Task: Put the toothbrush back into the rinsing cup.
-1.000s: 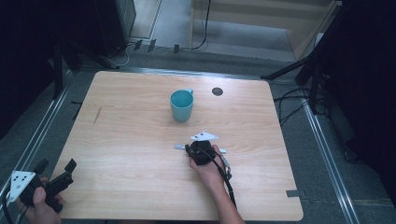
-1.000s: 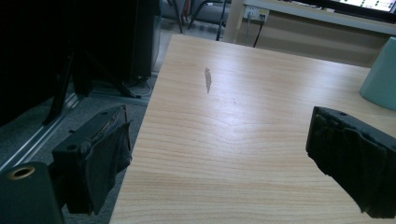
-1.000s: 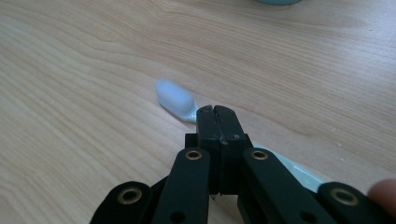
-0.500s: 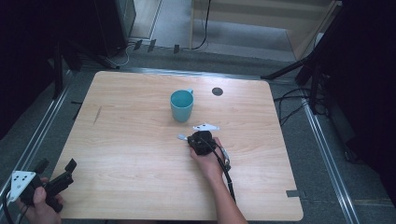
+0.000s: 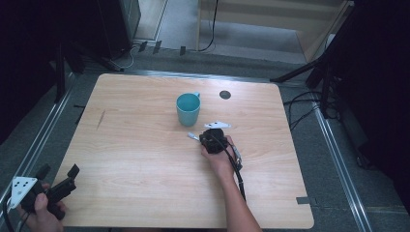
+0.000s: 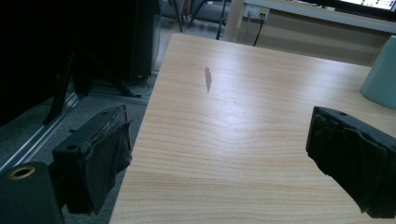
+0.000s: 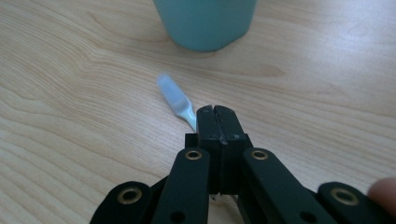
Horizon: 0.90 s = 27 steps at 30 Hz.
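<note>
A teal mug (image 5: 188, 108) stands upright on the wooden table (image 5: 135, 145), a little behind its middle; its base (image 7: 204, 21) fills the top of the right gripper view. My right gripper (image 5: 209, 138) hovers just in front of the mug, shut on a white toothbrush (image 7: 176, 101) whose bristled head sticks out to the left of the closed tips (image 7: 217, 113). The brush head (image 5: 193, 136) also pokes out in the high view. My left gripper (image 5: 58, 180) is at the table's near left corner, open and holding nothing, its pads (image 6: 100, 158) wide apart.
A dark round spot (image 5: 225, 94) marks the table behind the mug, and a thin dark streak (image 6: 208, 78) lies toward the left side. Black stands and cables (image 5: 309, 72) crowd the floor around the table. The mug's edge (image 6: 380, 74) shows at the right of the left gripper view.
My right gripper has carried the toothbrush away from the person and closer to the mug. The left gripper has stayed at the near left corner.
</note>
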Tool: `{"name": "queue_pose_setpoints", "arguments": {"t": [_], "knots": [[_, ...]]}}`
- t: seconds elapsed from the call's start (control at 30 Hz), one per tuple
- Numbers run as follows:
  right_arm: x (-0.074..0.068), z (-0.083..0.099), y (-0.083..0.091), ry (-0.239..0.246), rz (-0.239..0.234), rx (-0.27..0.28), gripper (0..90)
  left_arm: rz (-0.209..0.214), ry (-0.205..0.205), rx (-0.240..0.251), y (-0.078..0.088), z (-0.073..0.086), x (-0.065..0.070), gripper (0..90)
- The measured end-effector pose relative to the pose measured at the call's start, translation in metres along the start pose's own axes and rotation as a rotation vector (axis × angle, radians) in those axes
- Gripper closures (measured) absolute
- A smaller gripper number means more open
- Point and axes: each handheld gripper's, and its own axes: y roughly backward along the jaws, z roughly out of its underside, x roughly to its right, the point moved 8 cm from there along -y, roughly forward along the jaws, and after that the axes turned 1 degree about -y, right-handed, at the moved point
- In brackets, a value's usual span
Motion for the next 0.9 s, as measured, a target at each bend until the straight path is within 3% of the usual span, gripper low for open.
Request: {"name": "queue_pose_setpoints", "arguments": {"t": [0.13, 0.23, 0.4, 0.43, 0.53, 0.73, 0.9], "knots": [[0.002, -0.005, 0.009, 0.062, -0.007, 0.003, 89.3, 0.0, -0.004, -0.001, 0.0, 0.0, 0.0, 6.8], [0.007, -0.01, 0.018, 0.126, -0.002, -0.001, 79.7, -0.002, -0.004, -0.002, 0.0, 0.0, 0.0, 6.8], [0.015, -0.016, 0.031, 0.242, -0.006, -0.056, 71.1, -0.002, -0.005, -0.002, 0.0, 0.0, 0.0, 6.8], [0.017, -0.016, 0.032, 0.284, -0.021, -0.07, 69.1, -0.002, -0.006, -0.003, 0.0, 0.0, 0.0, 6.8], [0.02, -0.014, 0.035, 0.384, -0.018, -0.151, 65.8, -0.004, -0.011, -0.002, 0.0, 0.0, 0.0, 6.8], [0.017, -0.012, 0.039, 0.49, -0.067, -0.303, 65.4, -0.003, -0.008, 0.0, 0.0, 0.0, 0.0, 6.8], [0.016, -0.005, 0.037, 0.557, -0.048, -0.439, 64.7, -0.002, -0.008, 0.0, 0.0, 0.0, 0.0, 6.8]]}}
